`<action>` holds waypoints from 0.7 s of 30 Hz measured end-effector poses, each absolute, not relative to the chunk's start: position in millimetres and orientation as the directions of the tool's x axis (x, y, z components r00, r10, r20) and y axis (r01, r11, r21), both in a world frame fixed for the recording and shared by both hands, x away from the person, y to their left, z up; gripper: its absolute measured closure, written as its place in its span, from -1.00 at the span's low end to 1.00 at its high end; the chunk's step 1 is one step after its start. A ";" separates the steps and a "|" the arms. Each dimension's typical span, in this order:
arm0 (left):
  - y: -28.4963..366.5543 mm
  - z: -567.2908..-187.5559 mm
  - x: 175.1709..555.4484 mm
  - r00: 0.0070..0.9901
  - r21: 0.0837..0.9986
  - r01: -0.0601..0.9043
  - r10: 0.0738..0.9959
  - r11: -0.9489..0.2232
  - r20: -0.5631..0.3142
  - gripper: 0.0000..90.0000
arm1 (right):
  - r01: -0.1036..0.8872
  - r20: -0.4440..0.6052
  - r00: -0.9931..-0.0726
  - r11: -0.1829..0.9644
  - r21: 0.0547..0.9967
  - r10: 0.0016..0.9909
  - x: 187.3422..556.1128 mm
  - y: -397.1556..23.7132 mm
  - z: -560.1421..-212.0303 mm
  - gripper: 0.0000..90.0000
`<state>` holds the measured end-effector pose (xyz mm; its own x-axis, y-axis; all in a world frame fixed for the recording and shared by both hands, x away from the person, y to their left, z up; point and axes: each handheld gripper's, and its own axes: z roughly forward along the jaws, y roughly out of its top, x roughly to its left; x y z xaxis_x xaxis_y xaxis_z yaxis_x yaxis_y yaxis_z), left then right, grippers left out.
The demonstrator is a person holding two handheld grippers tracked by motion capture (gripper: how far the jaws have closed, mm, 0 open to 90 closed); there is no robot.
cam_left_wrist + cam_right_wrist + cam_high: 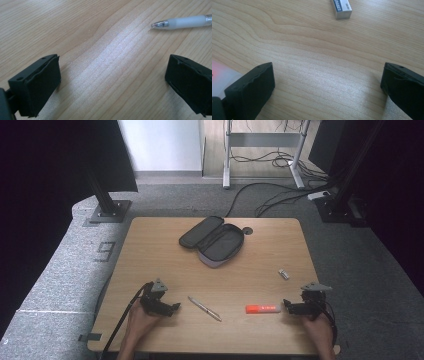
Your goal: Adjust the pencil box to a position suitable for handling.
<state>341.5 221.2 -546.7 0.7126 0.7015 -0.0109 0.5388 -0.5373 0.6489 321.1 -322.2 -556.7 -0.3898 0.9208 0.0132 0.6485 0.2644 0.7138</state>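
Note:
An open grey pencil case (pixel 212 241) lies at the far middle of the wooden table (pixel 150 260). A pen (pixel 204 308) lies near the front, just right of my left gripper (pixel 174 308). In the left gripper view the pen (pixel 182 22) shows its tip at the upper right. My left gripper (pixel 112 80) is open over bare wood. An orange-and-white marker (pixel 262 308) lies just left of my right gripper (pixel 287 306). In the right gripper view my gripper (pixel 328 85) is open, with the marker (pixel 222 75) beside its left jaw and a small eraser (pixel 342 7) ahead.
The eraser (pixel 284 274) sits on the table's right part, beyond the right gripper. A round cable hole (pixel 247 230) lies by the pencil case. Black stands (pixel 107 205) and cables (pixel 280 195) stand on the grey floor past the table's far edge.

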 end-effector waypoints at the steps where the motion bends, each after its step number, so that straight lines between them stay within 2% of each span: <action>1: 221.4 -546.4 341.6 0.713 0.647 0.540 0.701 -0.538 -0.012 -0.99 | 0.648 0.013 -0.390 0.265 0.714 0.921 321.1 -322.2 -556.7 -1.00; 7: 219.9 -543.3 341.2 0.720 0.630 0.543 0.694 -0.555 -0.009 -1.00 | 0.648 0.013 -0.390 0.264 0.714 0.921 321.1 -322.2 -556.7 -1.00; 13: 221.8 -533.0 341.1 0.741 0.681 0.535 0.666 -0.501 -0.092 -1.00 | 0.649 0.013 -0.390 0.264 0.714 0.921 321.1 -322.2 -556.7 -1.00; 21: 216.2 -520.7 343.9 0.754 0.685 0.508 0.653 -0.523 -0.061 -1.00 | 0.648 0.013 -0.390 0.265 0.714 0.921 321.1 -322.2 -556.7 -1.00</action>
